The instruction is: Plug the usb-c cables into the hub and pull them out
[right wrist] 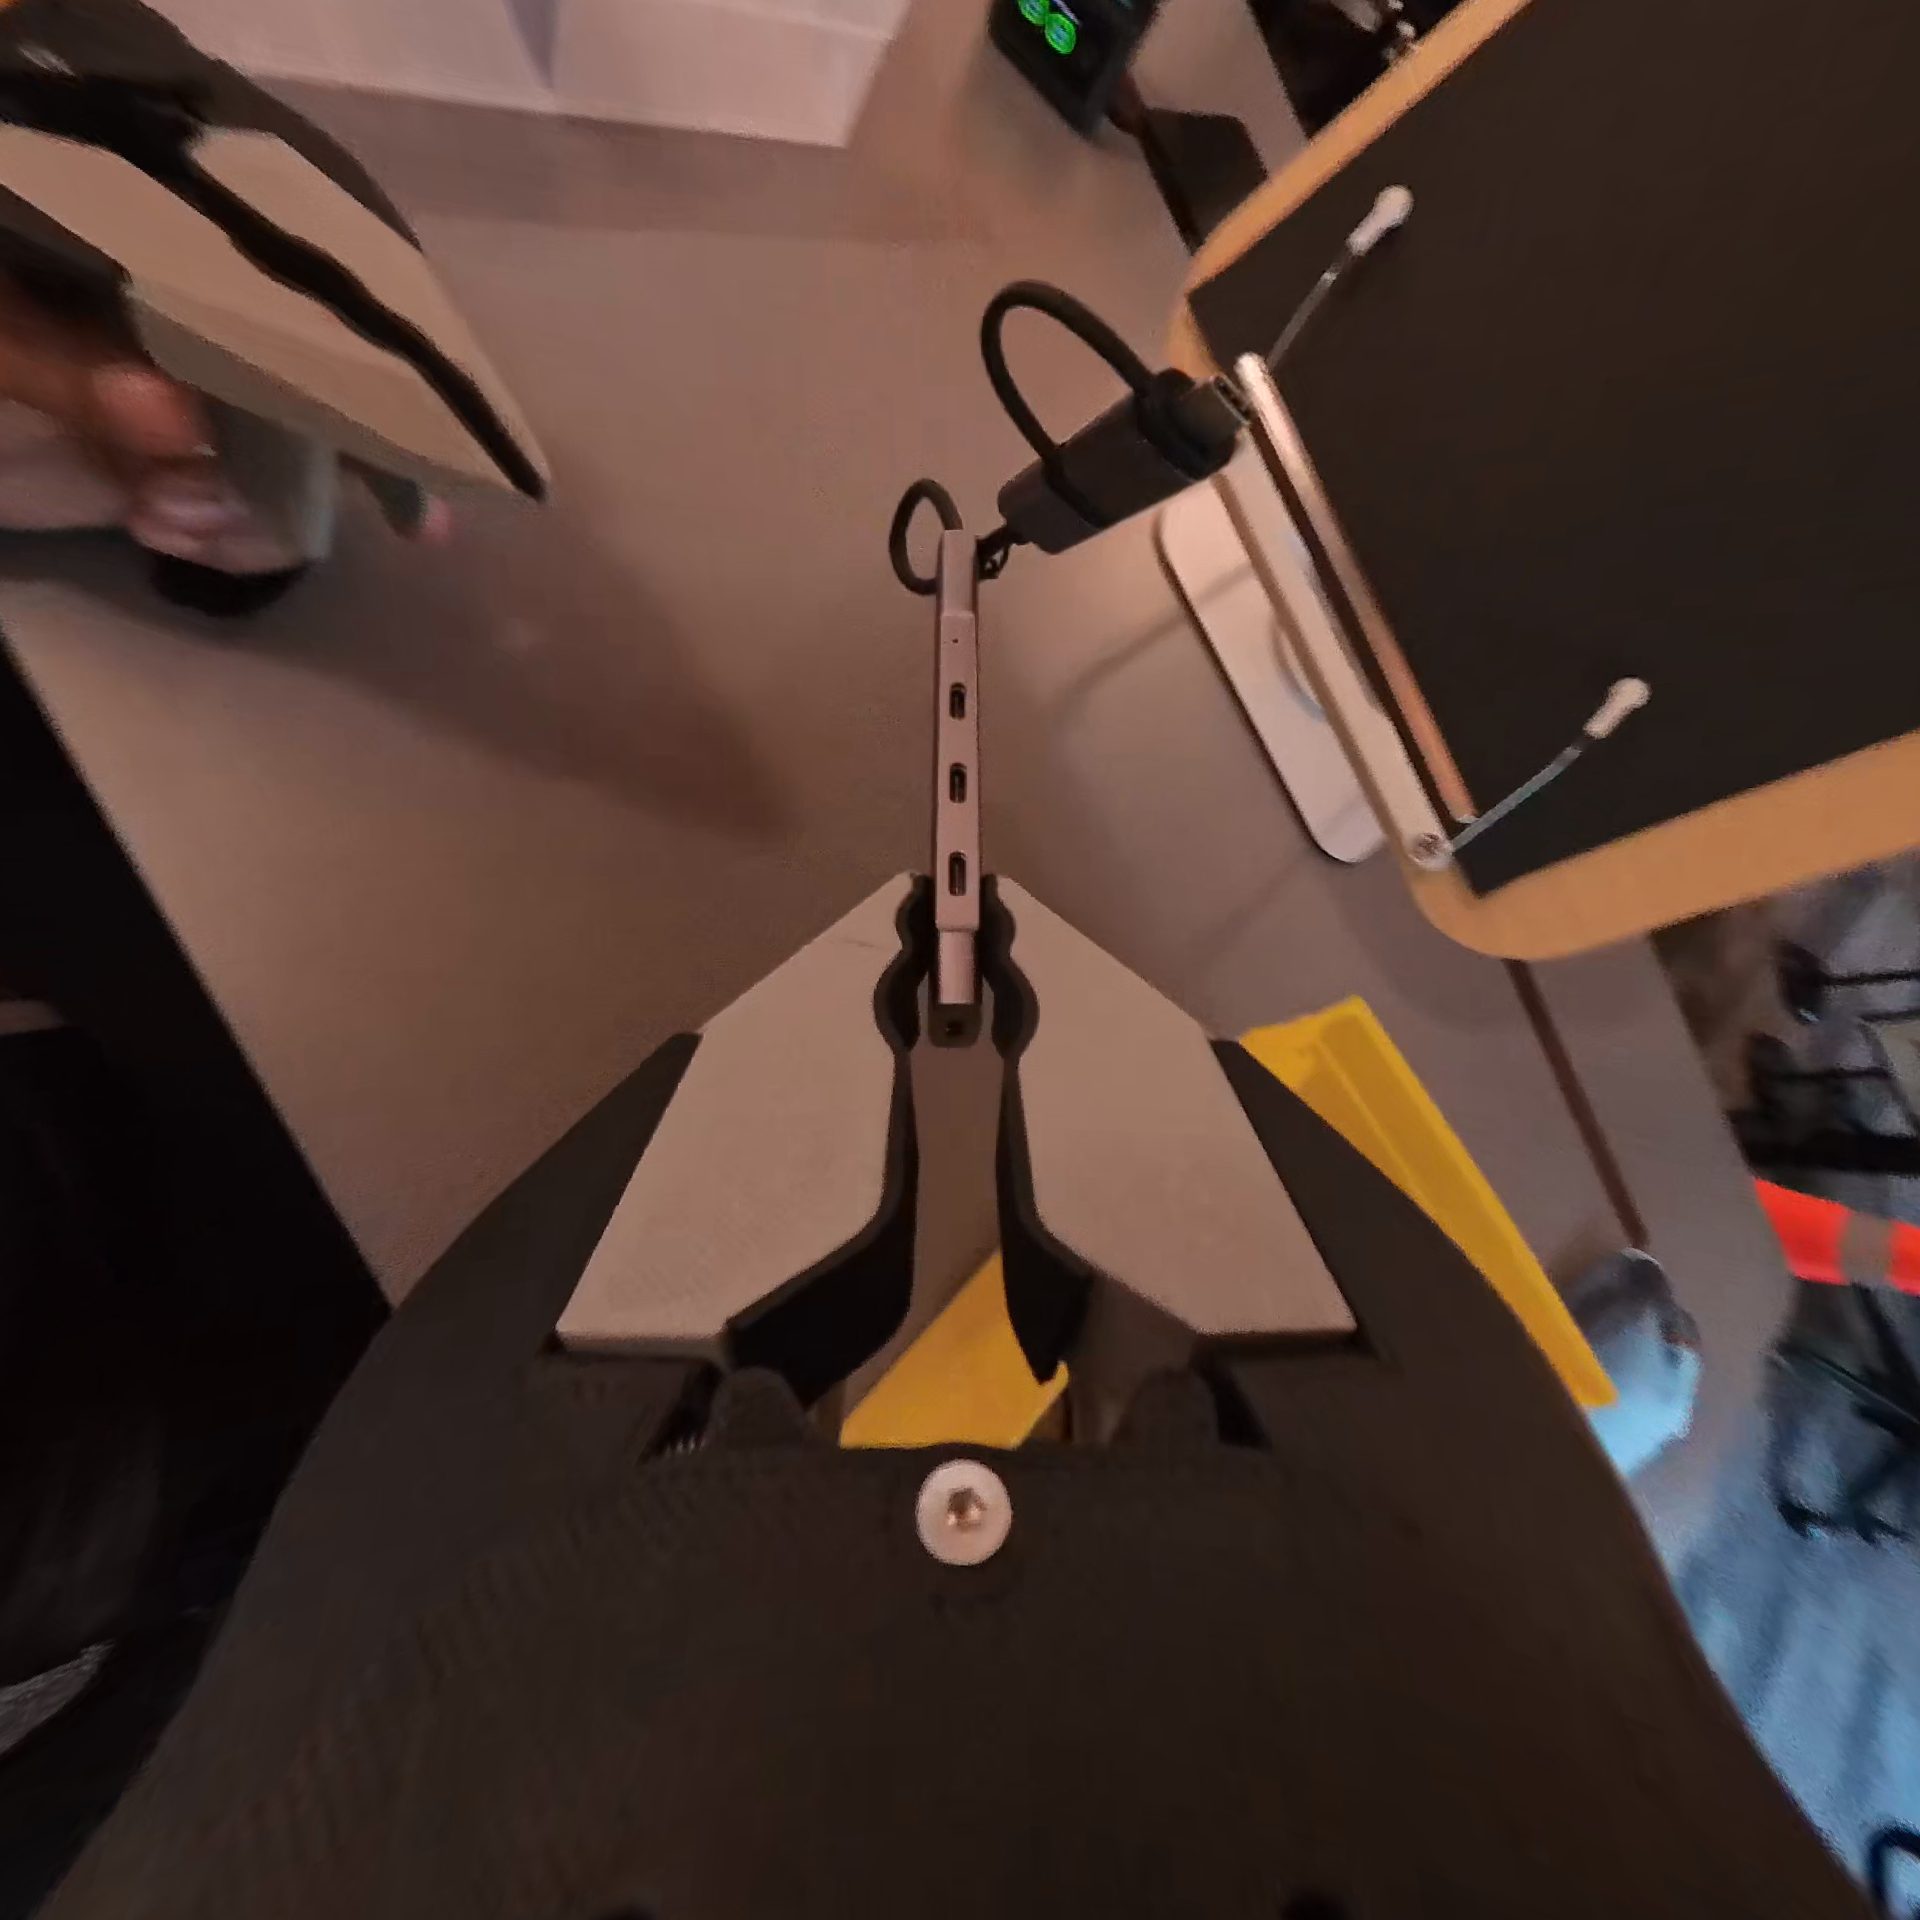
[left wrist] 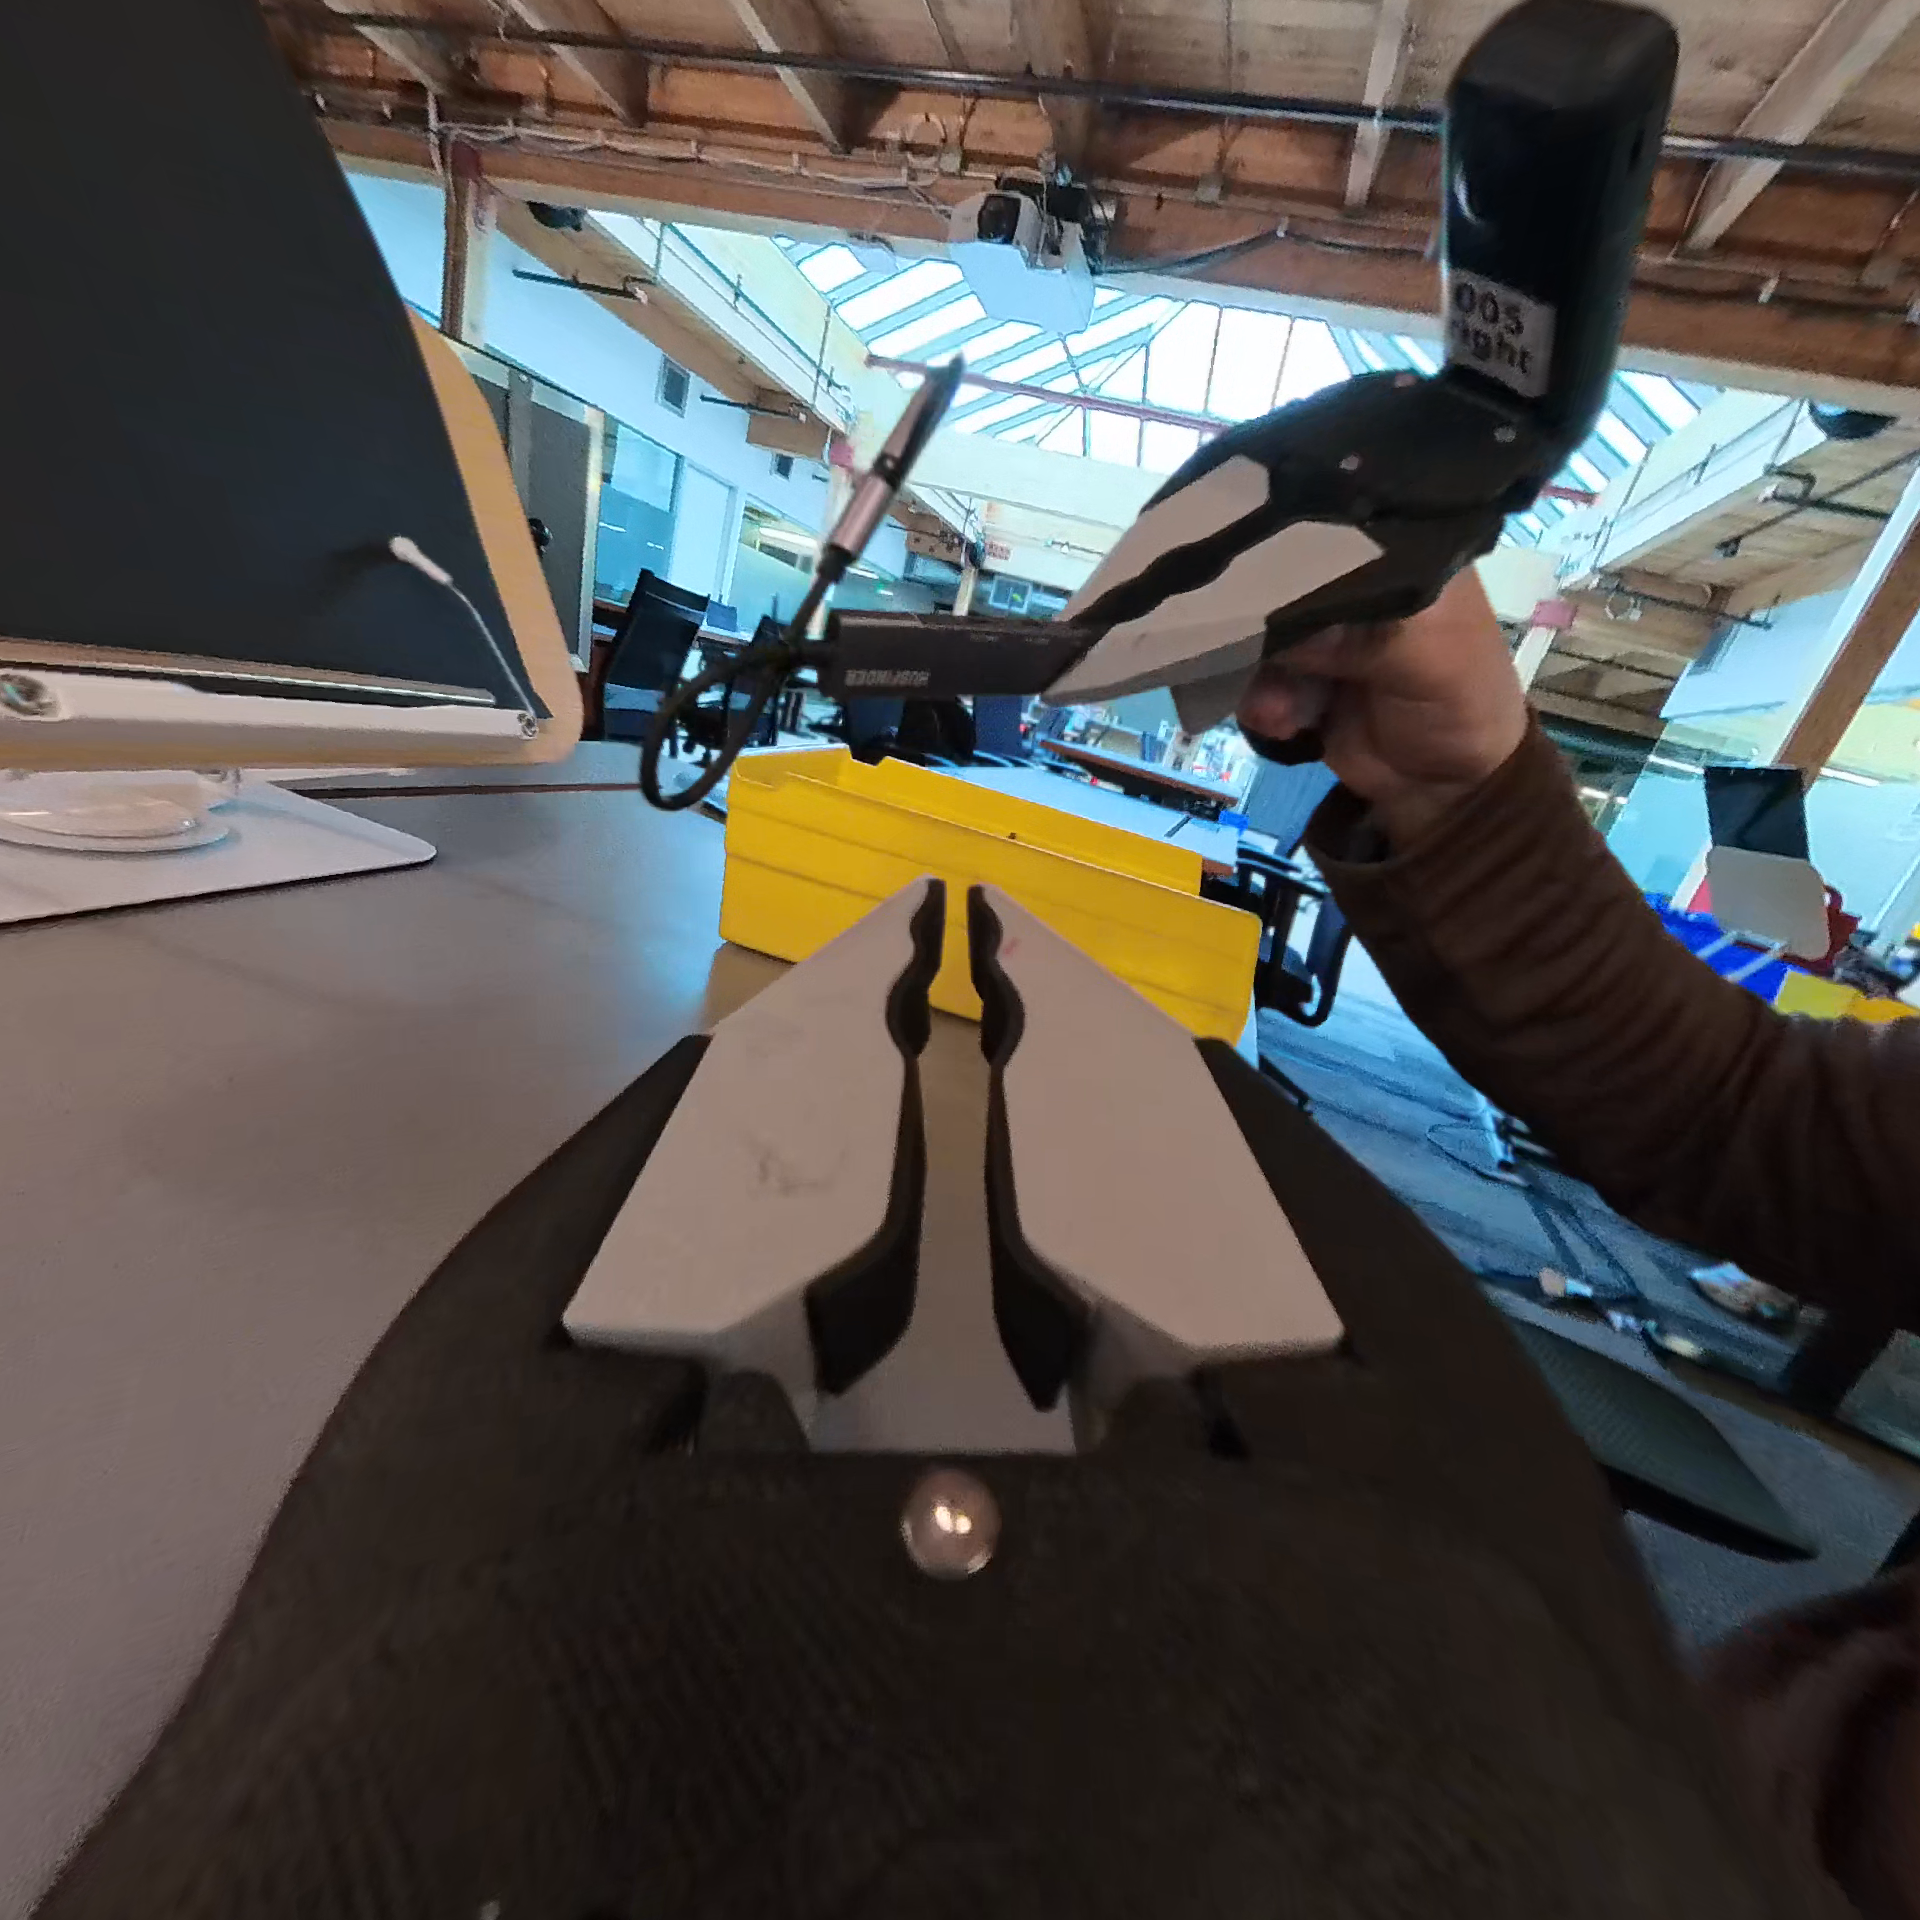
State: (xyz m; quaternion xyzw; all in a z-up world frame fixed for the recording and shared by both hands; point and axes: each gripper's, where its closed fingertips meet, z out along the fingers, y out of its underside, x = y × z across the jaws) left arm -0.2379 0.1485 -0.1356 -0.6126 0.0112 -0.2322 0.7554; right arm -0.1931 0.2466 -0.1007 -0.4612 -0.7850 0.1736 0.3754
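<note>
Hub (left wrist: 940,665) above bin (left wrist: 966,883)

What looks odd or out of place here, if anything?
The slim grey USB-C hub is held up in the air, off the grey table, pinched at one end by the right gripper. Its three visible ports are empty, and its short black cable loops loose. The left gripper holds nothing.

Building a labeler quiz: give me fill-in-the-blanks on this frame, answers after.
1. The right gripper is shut on the ____.
2. The left gripper holds ____.
3. The bin on the table is coloured ____.
4. On the hub, three ports show, all ____.

Answers: hub; nothing; yellow; empty
</note>
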